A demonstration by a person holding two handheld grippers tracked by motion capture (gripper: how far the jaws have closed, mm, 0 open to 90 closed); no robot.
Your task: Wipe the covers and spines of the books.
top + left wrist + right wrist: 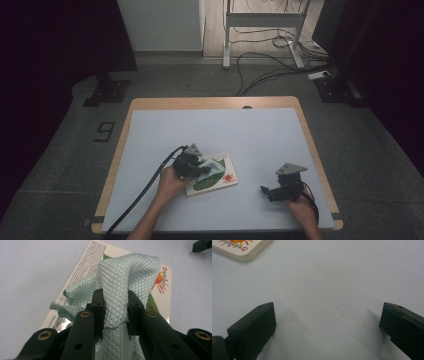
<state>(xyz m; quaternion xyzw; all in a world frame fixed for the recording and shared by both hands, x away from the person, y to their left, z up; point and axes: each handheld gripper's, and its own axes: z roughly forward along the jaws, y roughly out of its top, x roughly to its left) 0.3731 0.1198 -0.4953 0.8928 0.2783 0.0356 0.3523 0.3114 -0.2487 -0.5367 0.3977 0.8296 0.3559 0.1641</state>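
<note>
A pale green quilted cloth (125, 277) is bunched on top of a white book (227, 175) printed with green leaves and an orange sun. My left gripper (115, 307) is shut on a fold of that cloth, just above the book (82, 267). In the high view the left gripper (192, 162) sits at the book's left end, over the cloth (212, 167). My right gripper (267, 192) rests low at the front right of the table, jaws wide apart and empty (327, 322). A corner of the book (242, 250) lies beyond it.
A pale blue mat (215, 135) covers the wooden table (215, 102). Cables (265, 65) and a metal stand (262, 20) lie on the floor beyond the far edge. The left gripper's cable (135, 205) trails off the front.
</note>
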